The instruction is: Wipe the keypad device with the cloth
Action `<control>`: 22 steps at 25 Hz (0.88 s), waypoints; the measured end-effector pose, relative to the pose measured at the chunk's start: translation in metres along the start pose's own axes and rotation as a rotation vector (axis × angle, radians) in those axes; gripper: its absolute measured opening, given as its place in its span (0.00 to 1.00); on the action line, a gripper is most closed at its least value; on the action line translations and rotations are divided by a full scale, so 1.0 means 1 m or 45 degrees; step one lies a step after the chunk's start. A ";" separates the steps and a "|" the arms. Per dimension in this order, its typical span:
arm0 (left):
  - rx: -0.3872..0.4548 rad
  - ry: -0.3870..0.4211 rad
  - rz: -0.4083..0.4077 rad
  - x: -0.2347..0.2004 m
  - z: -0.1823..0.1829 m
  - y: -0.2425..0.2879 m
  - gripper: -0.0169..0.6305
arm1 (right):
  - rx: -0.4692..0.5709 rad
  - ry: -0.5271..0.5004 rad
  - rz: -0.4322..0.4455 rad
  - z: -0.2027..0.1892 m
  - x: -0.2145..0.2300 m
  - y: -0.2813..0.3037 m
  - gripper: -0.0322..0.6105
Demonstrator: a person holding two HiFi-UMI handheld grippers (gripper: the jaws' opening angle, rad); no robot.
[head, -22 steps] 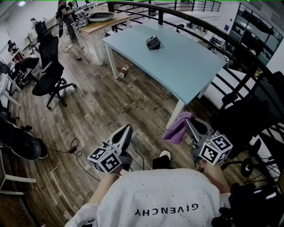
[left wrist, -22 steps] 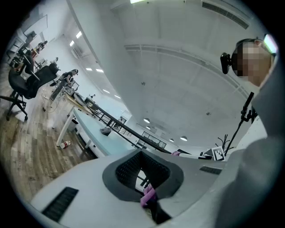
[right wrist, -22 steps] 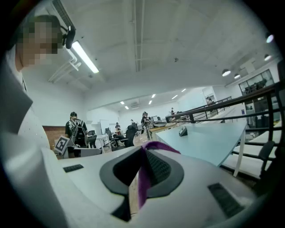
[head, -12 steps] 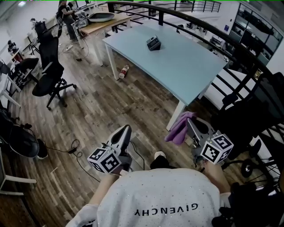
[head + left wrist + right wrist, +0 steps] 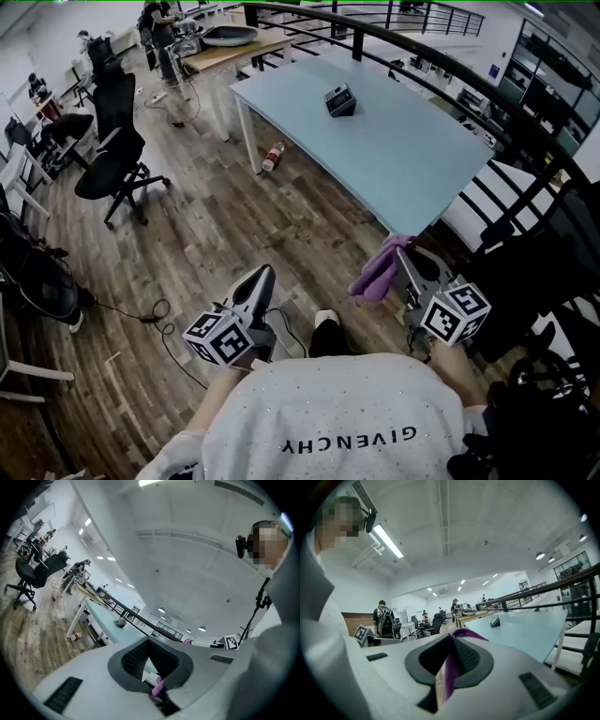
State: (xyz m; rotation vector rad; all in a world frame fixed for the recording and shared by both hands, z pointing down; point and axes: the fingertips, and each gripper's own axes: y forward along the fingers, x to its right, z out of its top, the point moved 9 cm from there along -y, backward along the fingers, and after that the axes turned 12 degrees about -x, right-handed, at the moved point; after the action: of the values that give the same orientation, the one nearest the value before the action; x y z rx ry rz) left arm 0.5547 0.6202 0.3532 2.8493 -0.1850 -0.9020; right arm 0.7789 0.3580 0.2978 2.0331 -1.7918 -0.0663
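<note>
Head view: keypad (image 5: 339, 99) far off

Keypad sits near table's (image 5: 403, 159) far end, bare top all round; facing too small to read. Right gripper (image 5: 401, 258) clamps cloth (image 5: 377, 270) off the table's near corner. Left gripper's (image 5: 262, 275) closed, empty.

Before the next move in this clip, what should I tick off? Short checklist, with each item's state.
1. Cloth held: ok. The purple cloth is pinched in the jaws of the right gripper.
2. Target in sight: ok. The keypad device sits on the far part of the blue table.
3. Device within reach: not ok. The person stands off the table's near corner.
4. Left gripper free: ok. Its jaws are together and hold nothing.
5. Walkway: probably ok. The cable and the bottle lie left of the direct line.
</note>
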 end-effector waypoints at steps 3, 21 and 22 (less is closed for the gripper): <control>0.053 0.007 0.048 -0.020 0.026 0.019 0.03 | 0.020 -0.029 0.001 0.023 0.025 0.032 0.09; 0.162 0.009 0.141 -0.091 0.128 0.171 0.03 | -0.019 -0.200 0.105 0.120 0.163 0.205 0.09; 0.160 -0.009 0.136 -0.093 0.127 0.176 0.03 | -0.036 -0.184 0.107 0.117 0.168 0.210 0.09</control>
State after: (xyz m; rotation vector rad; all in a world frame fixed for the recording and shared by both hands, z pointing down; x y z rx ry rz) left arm 0.3933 0.4497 0.3337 2.9169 -0.4044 -0.9099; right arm 0.5731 0.1482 0.3042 1.9753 -1.9503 -0.2177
